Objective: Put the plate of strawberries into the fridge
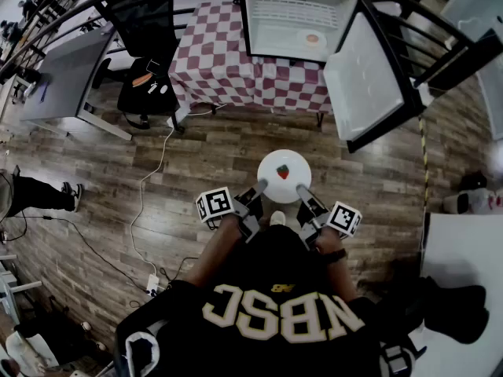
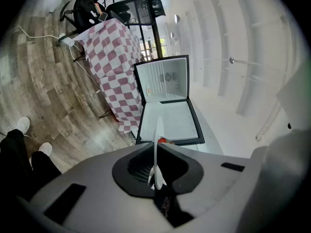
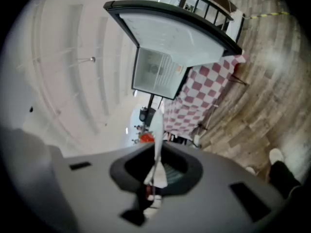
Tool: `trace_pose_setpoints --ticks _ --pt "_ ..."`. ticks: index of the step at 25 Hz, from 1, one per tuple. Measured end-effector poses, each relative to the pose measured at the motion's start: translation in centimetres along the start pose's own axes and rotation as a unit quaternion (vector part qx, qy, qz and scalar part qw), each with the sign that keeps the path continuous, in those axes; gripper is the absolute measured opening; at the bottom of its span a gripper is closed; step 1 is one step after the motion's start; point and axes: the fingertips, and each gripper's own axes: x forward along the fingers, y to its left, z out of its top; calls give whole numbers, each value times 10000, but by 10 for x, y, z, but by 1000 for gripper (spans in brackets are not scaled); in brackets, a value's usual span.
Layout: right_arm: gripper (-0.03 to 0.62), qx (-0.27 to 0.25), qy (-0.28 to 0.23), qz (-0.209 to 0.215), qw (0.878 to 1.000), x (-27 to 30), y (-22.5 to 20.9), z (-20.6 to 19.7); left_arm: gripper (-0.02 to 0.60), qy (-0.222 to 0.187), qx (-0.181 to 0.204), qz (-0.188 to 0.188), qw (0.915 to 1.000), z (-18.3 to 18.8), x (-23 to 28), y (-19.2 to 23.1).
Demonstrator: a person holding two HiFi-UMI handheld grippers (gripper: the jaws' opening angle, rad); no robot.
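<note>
Wood-plank floor (image 1: 212,151) of an open room, with a person standing mid-floor. Left gripper (image 1: 258,188) and right gripper (image 1: 301,189) are each clamped on an opposite rim of the white plate (image 1: 296,168), which is carried between them in front of the person. One strawberry (image 1: 283,171) lies loose near the plate's centre. The mini fridge (image 1: 275,10) stands well apart on the far checked-cloth table (image 1: 220,61), its door (image 1: 365,77) swung open to the right.

Likely failures:
- Hands drifting apart, or one pinch slackening, would free the thin rim and drop the plate.
- Any tilt during the carry could roll the strawberry off.
- The right gripper may clip the open door on entry.
</note>
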Motion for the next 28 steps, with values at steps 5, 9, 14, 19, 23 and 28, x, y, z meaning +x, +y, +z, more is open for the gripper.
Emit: trace_pose_setpoints --ticks 5,9,14,19,23,28 --pt "46 -2 -143 -92 9999 -20 -9 15 29 145 23 15 9999 -17 18 -6" --pt "46 43 -214 14 9998 -30 -12 24 29 198 22 25 9998 -27 31 -8" --pt "46 71 -182 -21 9998 -38 -23 34 29 226 36 85 9997 -36 41 -7" --pt "46 226 -345 156 9990 -40 -23 36 29 228 6 126 9997 -40 42 -7" --pt "46 232 -241 72 9994 -25 -32 43 29 72 37 163 9998 -25 49 -8" --pt "46 259 -286 175 9991 -7 -34 65 29 146 -232 126 9995 -12 74 1"
